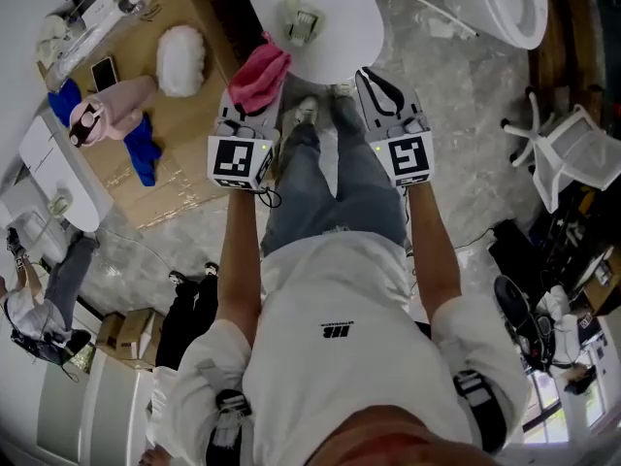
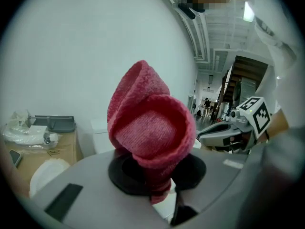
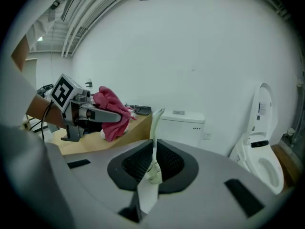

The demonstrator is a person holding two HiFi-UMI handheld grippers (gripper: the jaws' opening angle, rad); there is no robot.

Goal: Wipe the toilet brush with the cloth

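- On the far white table (image 1: 344, 37) the toilet brush (image 1: 297, 13) stands ungrasped; right gripper (image 1: 380, 90) jaws sit barely apart, empty: may knock it over
- At near left, left gripper (image 1: 250, 105) clamps cloth (image 1: 258, 74) by its end; bunch may slip free

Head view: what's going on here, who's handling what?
A person stands with a hand-held gripper in each hand, facing a closed toilet lid. The left hand-held gripper is clamped on a bunched pink cloth. The right hand-held gripper holds nothing, and its jaws are a narrow slit apart. The toilet brush stands in its holder on the lid, ahead of both grippers and untouched. Wiping has not started.
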